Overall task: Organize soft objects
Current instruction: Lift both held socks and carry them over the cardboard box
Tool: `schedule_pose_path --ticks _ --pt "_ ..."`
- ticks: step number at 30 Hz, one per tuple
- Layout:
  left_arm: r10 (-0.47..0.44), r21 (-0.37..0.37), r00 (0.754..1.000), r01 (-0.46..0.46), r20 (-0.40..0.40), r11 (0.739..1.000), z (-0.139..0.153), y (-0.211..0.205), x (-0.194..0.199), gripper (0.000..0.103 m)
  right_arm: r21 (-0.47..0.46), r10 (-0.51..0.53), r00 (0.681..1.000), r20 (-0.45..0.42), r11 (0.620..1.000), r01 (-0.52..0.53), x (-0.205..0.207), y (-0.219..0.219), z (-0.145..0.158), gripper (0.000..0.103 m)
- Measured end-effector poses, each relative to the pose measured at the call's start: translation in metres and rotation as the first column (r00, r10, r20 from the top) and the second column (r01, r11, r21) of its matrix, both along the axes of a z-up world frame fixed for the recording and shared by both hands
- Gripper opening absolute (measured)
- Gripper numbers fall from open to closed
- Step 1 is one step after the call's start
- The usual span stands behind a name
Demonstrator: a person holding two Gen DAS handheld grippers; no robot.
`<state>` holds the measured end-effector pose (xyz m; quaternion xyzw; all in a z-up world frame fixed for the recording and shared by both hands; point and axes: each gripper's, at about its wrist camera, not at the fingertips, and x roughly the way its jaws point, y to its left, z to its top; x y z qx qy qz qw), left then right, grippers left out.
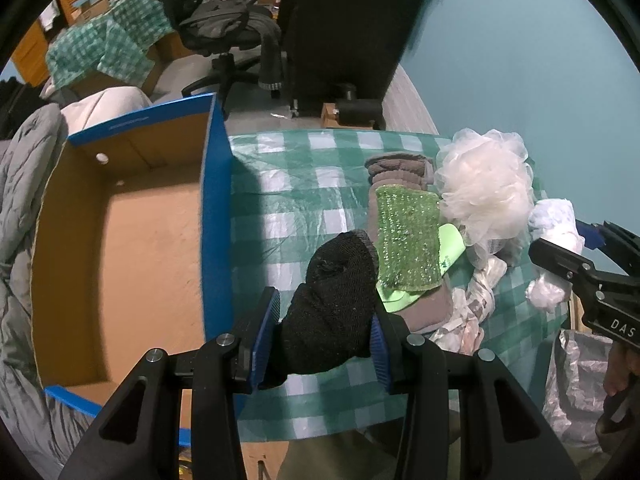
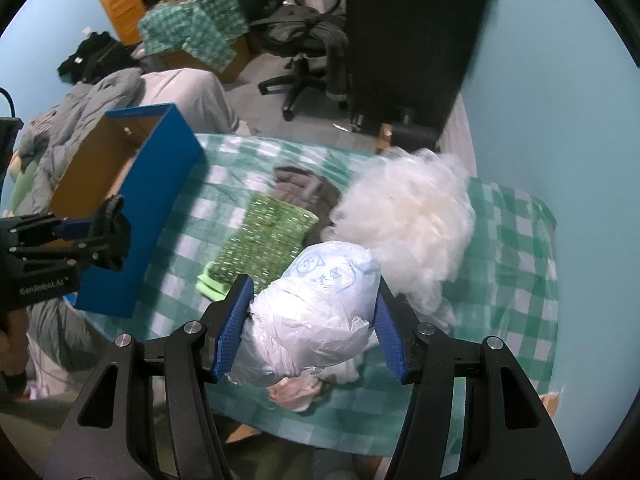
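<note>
**Both grippers loaded above the checked table**

The left gripper (image 1: pixel 325 336) has its blue ribbed pads pressed against either side of a bunched black knitted sock (image 1: pixel 334 304), which bulges up out of the jaws. It hangs over the green-and-white checked plastic tablecloth (image 1: pixel 296 184), just to the right of the open blue cardboard box with the brown inside (image 1: pixel 120 240). The box stands at the left edge of the cloth and nothing can be seen lying in it.

The right gripper (image 2: pixel 314 322) is clamped on a crumpled white plastic bag with faint blue print (image 2: pixel 320 312); the bag fills the gap between the pads and spills out below them. From the left wrist camera this gripper shows at the far right, well away from the box, with white plastic in its tips.

On the cloth, right of the box, lies the pile of soft things. A sparkly green mesh scrubbing pad (image 1: pixel 406 240) rests on a pale lime-green flat piece (image 1: pixel 450 250), and both lie on folded grey-brown cloth (image 1: pixel 400 168). A fluffy white mesh bath puff (image 1: pixel 482 184) sits just beyond the pad, on the side away from the box. More crumpled white plastic (image 1: pixel 476 300) lies near the table's front edge.

Behind the table stands a black office chair (image 1: pixel 224 28) draped with dark clothing.
</note>
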<state>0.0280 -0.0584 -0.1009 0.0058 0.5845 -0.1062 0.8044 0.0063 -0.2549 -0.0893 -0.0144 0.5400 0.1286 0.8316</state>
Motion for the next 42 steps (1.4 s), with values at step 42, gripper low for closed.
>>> schedule_pose_path --ticks 42 --pt "0.331 -0.015 0.943 -0.33 0.045 0.944 0.019 0.162 -0.024 0.043 0.055 0.384 0.922 0.047 0.921 -0.386 0.049 0.2 0.021 0.058"
